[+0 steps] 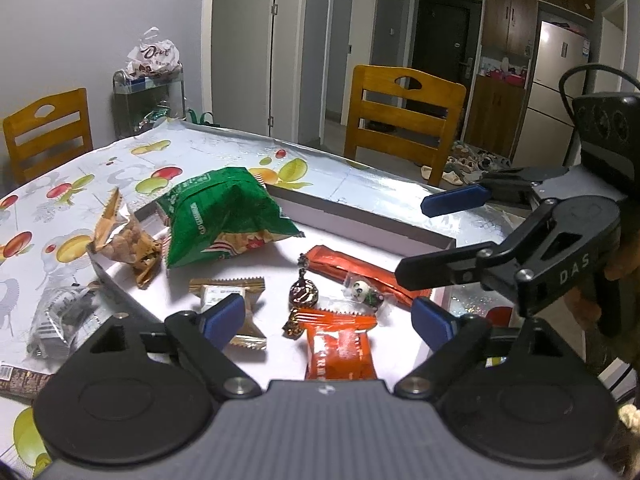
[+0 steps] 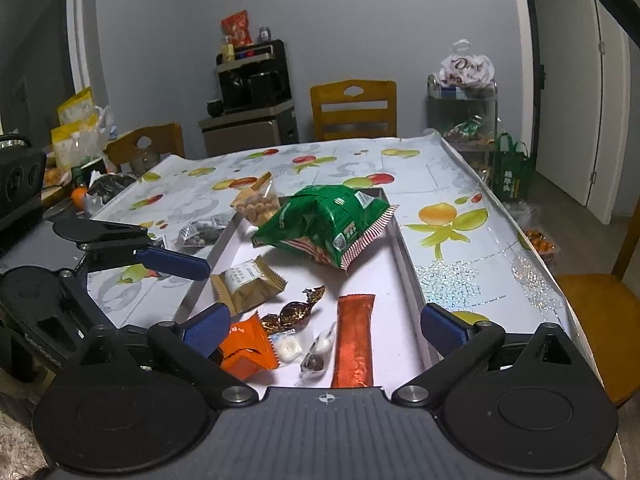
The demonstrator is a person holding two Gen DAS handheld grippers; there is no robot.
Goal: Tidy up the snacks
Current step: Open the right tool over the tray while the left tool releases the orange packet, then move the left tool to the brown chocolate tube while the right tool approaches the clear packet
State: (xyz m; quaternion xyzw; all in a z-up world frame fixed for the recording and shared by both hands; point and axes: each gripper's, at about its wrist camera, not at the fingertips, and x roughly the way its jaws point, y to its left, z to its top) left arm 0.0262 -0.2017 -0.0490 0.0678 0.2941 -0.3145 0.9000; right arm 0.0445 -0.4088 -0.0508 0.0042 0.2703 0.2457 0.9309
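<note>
Now both grippers hover over the near end of the shallow tray (image 2: 406,256), jaws spread wide, nothing between the pads. Left gripper (image 1: 334,316) sits above the orange square packet (image 1: 340,344); right gripper (image 2: 324,326) above the same packet's neighbours, the orange stick (image 2: 354,340) and small wrapped candies (image 2: 320,350).

Snacks lie loose on the tray floor, apparently dropped in rather than sorted: green bag (image 2: 324,226) slumped across the tray's far half, beige cracker pack (image 2: 248,284) by the tray's left wall, brown twist candy (image 2: 294,314) at the middle. Clear bag of round biscuits (image 2: 258,202) leans on the tray's far left corner, half over the rim. One dark-filled clear packet (image 2: 200,234) lies outside the tray, just left of it on the fruit-print tablecloth (image 2: 448,216) — probably yet to be collected.

Pose: both tools tilt down towards the tray; in the left view the right gripper reaches in from the side, a hand (image 1: 618,276) dimly visible behind its body, hard to read.
</note>
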